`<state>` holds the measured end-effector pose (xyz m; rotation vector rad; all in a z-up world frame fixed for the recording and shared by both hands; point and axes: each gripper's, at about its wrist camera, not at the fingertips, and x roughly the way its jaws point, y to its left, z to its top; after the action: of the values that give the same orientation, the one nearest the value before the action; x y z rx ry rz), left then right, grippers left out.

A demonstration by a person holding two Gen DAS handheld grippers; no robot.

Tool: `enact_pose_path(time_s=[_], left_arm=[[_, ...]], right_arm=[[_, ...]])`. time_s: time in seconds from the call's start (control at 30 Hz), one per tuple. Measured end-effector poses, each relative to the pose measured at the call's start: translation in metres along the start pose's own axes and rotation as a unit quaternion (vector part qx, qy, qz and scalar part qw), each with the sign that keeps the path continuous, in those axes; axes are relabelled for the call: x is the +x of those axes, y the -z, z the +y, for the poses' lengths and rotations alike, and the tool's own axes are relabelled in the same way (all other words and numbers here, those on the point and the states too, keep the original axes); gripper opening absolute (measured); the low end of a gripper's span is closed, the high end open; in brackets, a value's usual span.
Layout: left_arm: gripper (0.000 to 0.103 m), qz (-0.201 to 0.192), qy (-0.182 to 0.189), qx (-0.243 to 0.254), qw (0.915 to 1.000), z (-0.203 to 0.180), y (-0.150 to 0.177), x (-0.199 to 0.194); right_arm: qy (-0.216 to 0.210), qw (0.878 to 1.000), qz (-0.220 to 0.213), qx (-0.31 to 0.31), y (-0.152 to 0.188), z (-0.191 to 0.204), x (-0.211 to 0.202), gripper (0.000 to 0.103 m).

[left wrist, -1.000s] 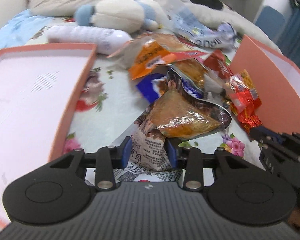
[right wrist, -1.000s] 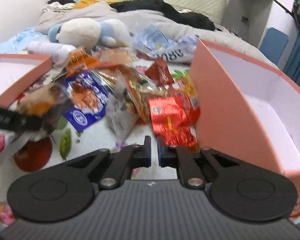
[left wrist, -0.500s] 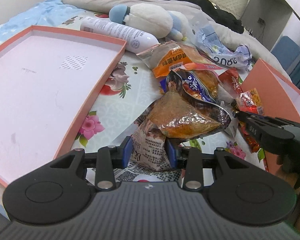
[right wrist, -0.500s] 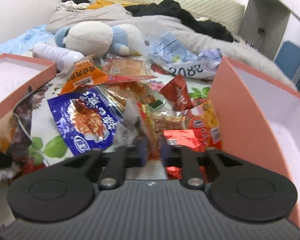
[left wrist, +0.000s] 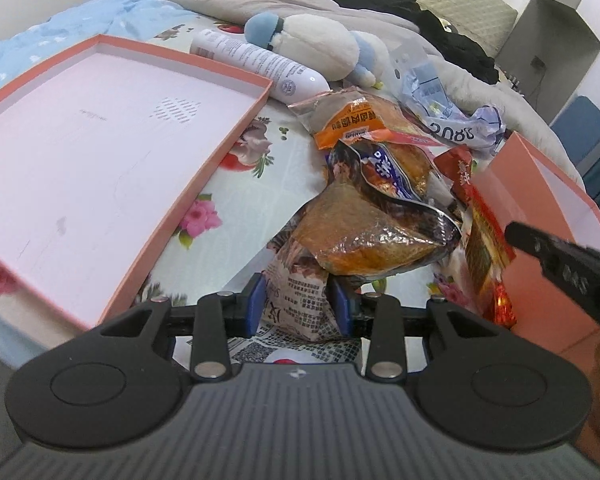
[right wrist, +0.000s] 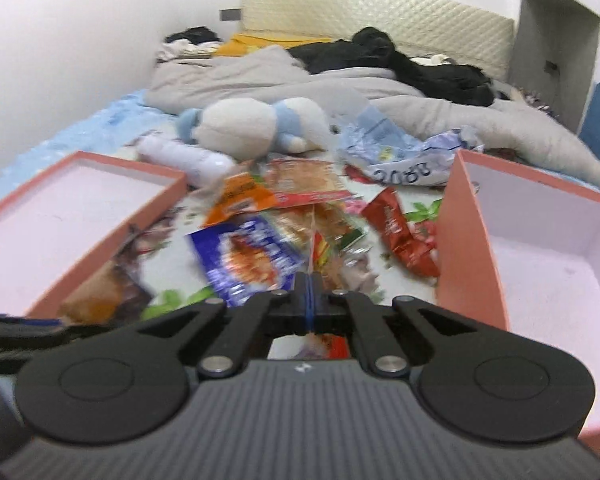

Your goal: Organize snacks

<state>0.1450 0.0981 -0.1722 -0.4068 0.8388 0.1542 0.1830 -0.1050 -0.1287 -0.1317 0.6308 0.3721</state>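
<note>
Snack pile (left wrist: 380, 168): loose packets heaped on the flowered bed sheet (left wrist: 256, 208), centre of the left wrist view, between two pink boxes. My left tongs (left wrist: 298, 304), lower centre, are clamped on a newsprint-patterned packet (left wrist: 300, 292) whose golden-brown end (left wrist: 360, 236) sticks up in front of the heap. My right tongs (right wrist: 309, 300), lower centre of the right wrist view, are pressed together on the thin edge of a red-and-clear packet (right wrist: 320, 248); the view is blurred. The shallow box (left wrist: 80, 152) lies at left, the deeper box (right wrist: 540, 248) at right. A white bottle (left wrist: 256, 64) and plush toy (left wrist: 320, 48) lie beyond, upper centre.
</note>
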Motion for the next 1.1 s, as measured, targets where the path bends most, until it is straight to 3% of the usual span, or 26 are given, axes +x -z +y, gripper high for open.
enact_pose_path(time_s=[0.43,0.53,0.63,0.67,0.7,0.87,1.1], left_arm=[[0.04,0.0,-0.021,-0.019,0.9996,0.006,0.022,-0.037],[0.04,0.004,-0.023,-0.022,0.9995,0.007,0.025,-0.035],[0.04,0.009,-0.024,-0.022,0.9994,0.009,0.027,-0.032],[0.04,0.01,-0.023,-0.021,0.9995,0.009,0.027,-0.031],[0.04,0.011,-0.023,-0.02,0.9995,0.009,0.027,-0.03],[0.04,0.018,-0.021,-0.022,0.9994,0.013,0.028,-0.024],[0.04,0.018,-0.023,-0.027,0.9992,0.013,0.028,-0.022]], right_arm=[[-0.102,0.992,0.07,0.005,0.065,0.024,-0.047,0.004],[-0.121,0.989,0.083,0.022,0.071,0.02,-0.049,0.01],[-0.141,0.985,0.082,0.048,0.072,0.011,-0.05,0.036],[-0.141,0.985,0.077,0.055,0.073,0.009,-0.051,0.05],[-0.14,0.986,0.074,0.058,0.073,0.007,-0.052,0.051],[-0.121,0.988,0.055,0.076,0.068,-0.005,-0.044,0.051],[-0.07,0.995,0.061,0.025,0.068,-0.001,0.0,0.05]])
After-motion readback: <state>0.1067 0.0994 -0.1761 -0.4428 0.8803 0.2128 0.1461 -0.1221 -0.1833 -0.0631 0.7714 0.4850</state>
